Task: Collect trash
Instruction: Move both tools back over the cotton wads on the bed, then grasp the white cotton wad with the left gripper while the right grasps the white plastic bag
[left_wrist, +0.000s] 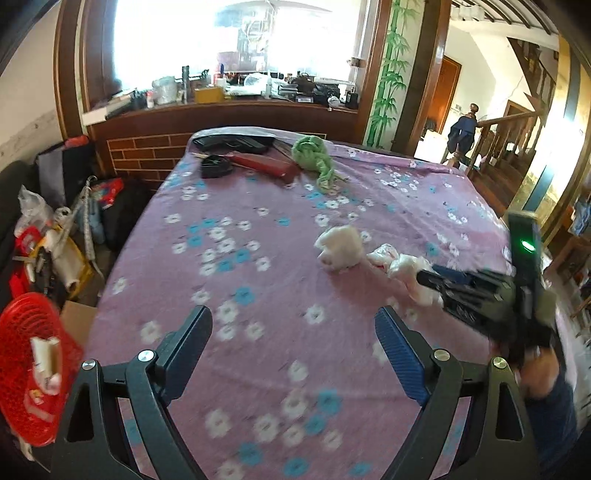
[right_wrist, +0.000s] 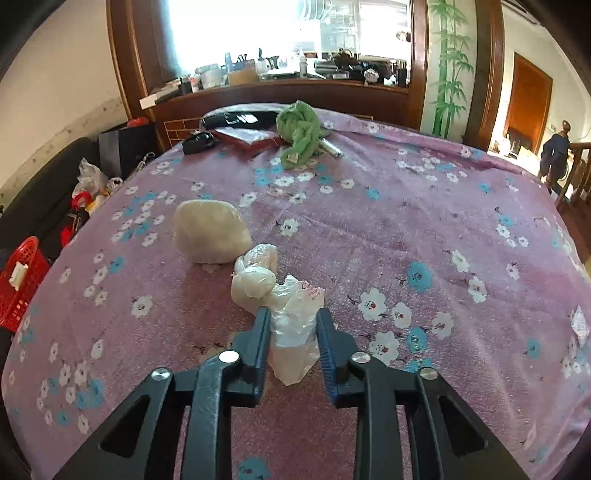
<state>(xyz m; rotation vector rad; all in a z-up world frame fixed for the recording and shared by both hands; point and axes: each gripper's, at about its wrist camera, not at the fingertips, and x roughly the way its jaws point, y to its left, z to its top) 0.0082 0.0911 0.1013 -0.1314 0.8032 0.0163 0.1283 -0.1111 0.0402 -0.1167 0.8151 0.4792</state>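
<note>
A crumpled clear plastic bag (right_wrist: 293, 321) lies on the pink flowered tablecloth (right_wrist: 424, 229). My right gripper (right_wrist: 293, 319) has its two fingers around the bag's near end, closed against it. The bag's knotted white part (right_wrist: 255, 280) stretches away from the fingers. A cream paper ball (right_wrist: 208, 232) sits just beyond, to the left. In the left wrist view the ball (left_wrist: 340, 247) and the bag (left_wrist: 399, 267) lie mid-table, with the right gripper (left_wrist: 428, 282) on the bag. My left gripper (left_wrist: 293, 321) is open and empty above the cloth.
A red mesh basket (left_wrist: 29, 362) with packaging in it stands off the table's left edge, also in the right wrist view (right_wrist: 18, 280). A green cloth (right_wrist: 299, 133), a red case (right_wrist: 247, 138) and black items (right_wrist: 197, 142) lie at the far end. Clutter fills the floor left.
</note>
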